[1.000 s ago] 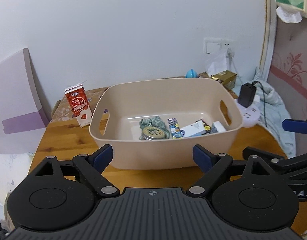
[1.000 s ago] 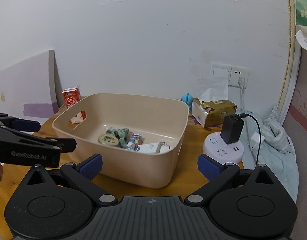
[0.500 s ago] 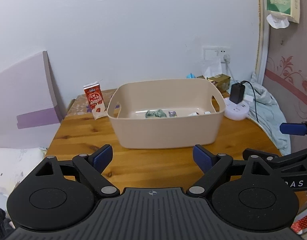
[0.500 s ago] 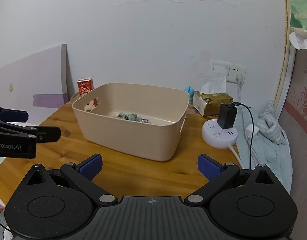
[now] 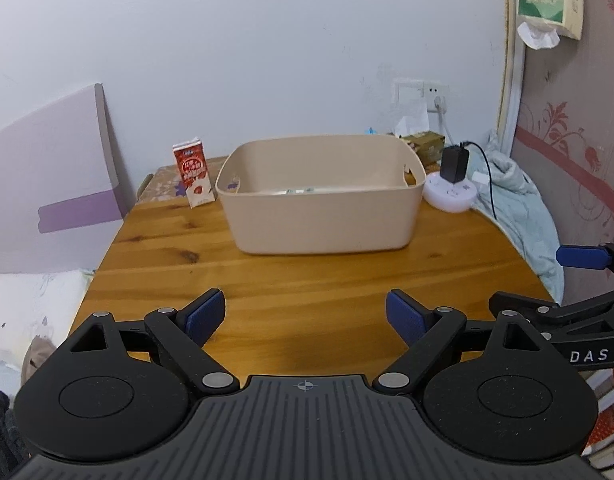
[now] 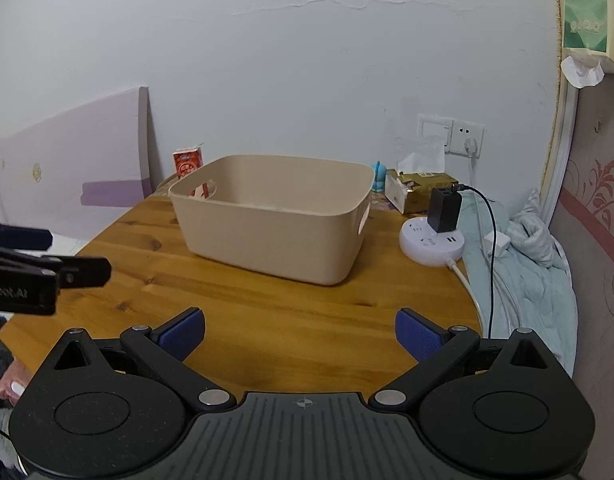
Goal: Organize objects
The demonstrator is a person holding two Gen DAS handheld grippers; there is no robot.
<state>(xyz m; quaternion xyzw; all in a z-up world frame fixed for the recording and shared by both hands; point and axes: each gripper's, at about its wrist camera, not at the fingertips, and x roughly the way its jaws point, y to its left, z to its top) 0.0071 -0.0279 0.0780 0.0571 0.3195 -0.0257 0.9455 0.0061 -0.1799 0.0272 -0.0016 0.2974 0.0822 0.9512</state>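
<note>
A beige plastic bin (image 5: 321,216) stands on the wooden table (image 5: 307,276); it also shows in the right wrist view (image 6: 267,236). Only a sliver of the small items inside shows over its rim (image 5: 297,190). A red milk carton (image 5: 193,172) stands just left of the bin and also shows behind the bin in the right wrist view (image 6: 188,163). My left gripper (image 5: 305,314) is open and empty, over the table's near edge. My right gripper (image 6: 300,334) is open and empty, also well short of the bin.
A round white power strip (image 6: 431,242) with a black charger (image 6: 444,210) sits right of the bin. A tissue box (image 6: 421,190) and a small blue object (image 6: 379,174) stand behind. A light blue cloth (image 6: 523,264) lies at the right edge. A purple-white board (image 5: 55,184) leans left.
Both grippers have pulled back and away from the bin, which now looks smaller and farther. The items inside have dropped out of sight behind its rim. Both grippers stay open.
</note>
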